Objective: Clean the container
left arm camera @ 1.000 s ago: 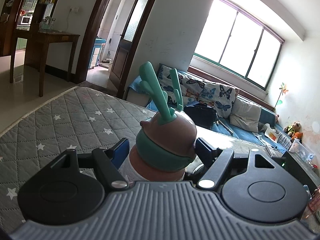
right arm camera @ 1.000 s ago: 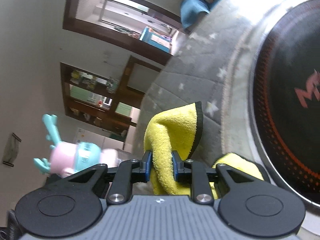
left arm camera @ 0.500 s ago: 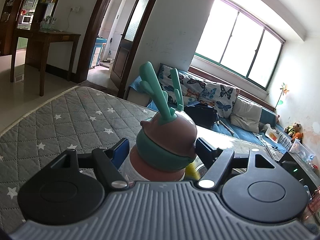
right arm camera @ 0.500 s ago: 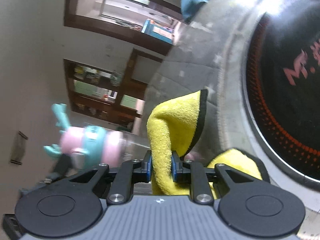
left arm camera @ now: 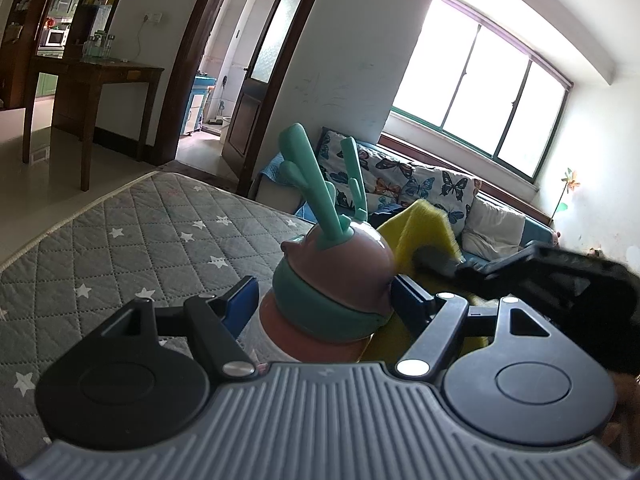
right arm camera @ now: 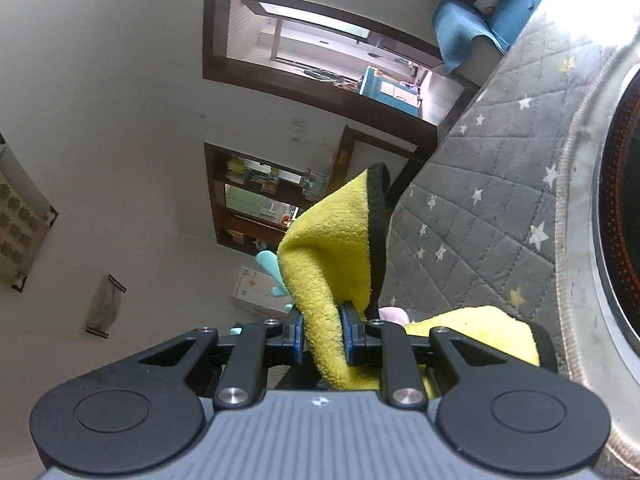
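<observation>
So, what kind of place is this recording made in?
Most likely the living room of a home: a sofa with butterfly-print cushions stands under a wide window, and a wooden table stands by a doorway into further rooms.

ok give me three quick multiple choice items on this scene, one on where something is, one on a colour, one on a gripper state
1. Where is the yellow cloth relative to the bottle in the left wrist view?
A. on the floor by the wooden table
B. beside the bottle's lid, on its right
C. under the bottle

2. What colour are the antlers on the bottle's lid?
A. teal green
B. red
C. white

3. What is the right gripper doing?
A. standing open and empty
B. shut on the yellow cloth
C. shut on the bottle

Answers:
1 B, the cloth rises just right of the pink lid, brought there by the right gripper.
2 A, both antlers are teal green, like the band round the lid.
3 B, its blue pads pinch a fold of the cloth, while the left gripper holds the bottle.
</observation>
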{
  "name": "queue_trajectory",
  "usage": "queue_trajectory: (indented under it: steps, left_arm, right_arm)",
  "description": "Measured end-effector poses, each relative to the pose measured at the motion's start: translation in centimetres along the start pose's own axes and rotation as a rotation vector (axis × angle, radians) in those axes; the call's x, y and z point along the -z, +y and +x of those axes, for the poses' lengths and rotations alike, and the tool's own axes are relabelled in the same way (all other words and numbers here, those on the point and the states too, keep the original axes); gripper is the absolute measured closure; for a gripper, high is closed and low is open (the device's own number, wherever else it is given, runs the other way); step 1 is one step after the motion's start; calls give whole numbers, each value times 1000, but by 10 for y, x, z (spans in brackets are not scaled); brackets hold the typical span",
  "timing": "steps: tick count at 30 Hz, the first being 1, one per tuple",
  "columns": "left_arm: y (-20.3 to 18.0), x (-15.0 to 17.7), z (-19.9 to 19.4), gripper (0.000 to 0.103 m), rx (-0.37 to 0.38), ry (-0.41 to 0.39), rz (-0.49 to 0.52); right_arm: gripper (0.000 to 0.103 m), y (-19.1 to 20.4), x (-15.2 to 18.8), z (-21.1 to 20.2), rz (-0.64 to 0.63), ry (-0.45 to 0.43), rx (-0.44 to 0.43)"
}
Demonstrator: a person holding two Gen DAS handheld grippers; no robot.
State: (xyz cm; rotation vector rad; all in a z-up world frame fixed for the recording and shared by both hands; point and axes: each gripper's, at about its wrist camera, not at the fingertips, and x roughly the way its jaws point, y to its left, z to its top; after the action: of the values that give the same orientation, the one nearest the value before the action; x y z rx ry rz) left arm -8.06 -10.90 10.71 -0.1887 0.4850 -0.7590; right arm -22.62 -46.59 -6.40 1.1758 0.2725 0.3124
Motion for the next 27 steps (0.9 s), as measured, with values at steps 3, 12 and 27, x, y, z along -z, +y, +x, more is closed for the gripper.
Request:
queue_trajectory:
  steps: [3, 12, 27]
  left_arm:
    - [0, 0, 0, 29, 1, -1, 0]
    - [0, 1, -1, 29, 1, -2, -2]
    - [1, 0, 0, 29, 1, 0, -4]
  right_arm:
    - [84, -13, 3, 4, 24, -7, 28]
    - [84, -45, 10, 7, 79, -3, 104]
    - [81, -71, 30, 3, 76, 43, 224]
